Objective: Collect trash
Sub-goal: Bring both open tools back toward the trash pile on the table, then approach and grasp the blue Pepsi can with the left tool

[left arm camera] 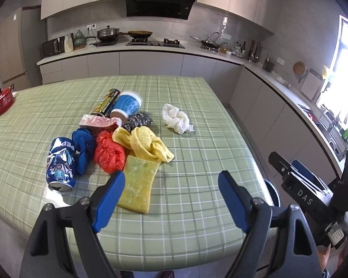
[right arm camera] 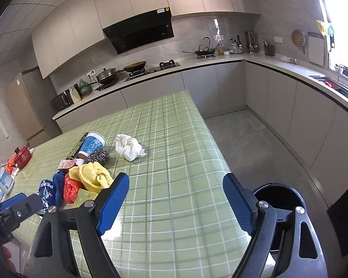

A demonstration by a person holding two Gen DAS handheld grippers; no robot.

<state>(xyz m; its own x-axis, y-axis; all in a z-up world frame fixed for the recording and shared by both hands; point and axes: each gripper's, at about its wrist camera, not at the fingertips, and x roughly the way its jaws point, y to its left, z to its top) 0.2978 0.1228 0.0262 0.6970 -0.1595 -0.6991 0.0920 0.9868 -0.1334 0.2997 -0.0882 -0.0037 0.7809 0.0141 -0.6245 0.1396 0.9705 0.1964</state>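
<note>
1. While I hold both tongs over the green checked table (left arm camera: 197,120), my left gripper (left arm camera: 171,185) stands with its blue pads wide apart and nothing between them, above the near part of the cloth.
2. My right gripper (right arm camera: 176,188) is likewise spread wide and empty, over the bare right part of the table; from the left wrist view it shows at the right edge (left arm camera: 297,180).
3. Trash lies heaped left of centre: a crushed blue Pepsi can (left arm camera: 61,164) on its side nearest the left edge, a blue cloth (left arm camera: 83,146) touching it, then a red plastic bag (left arm camera: 109,153).
4. A yellow-green sponge (left arm camera: 138,185) lies flat just beyond my left pad, with a yellow rag (left arm camera: 146,146) draped against its far end.
5. Behind these sit a steel scourer (left arm camera: 140,120), a pink wrapper (left arm camera: 99,121), a tipped blue paper cup (left arm camera: 127,104) and a dark can (left arm camera: 107,102) lying beside it.
6. A crumpled white tissue (left arm camera: 177,118) lies apart, to the right of the heap.
7. A black bin (right arm camera: 279,197) stands on the floor by the table's near right corner, just behind my right gripper's right finger.
</note>
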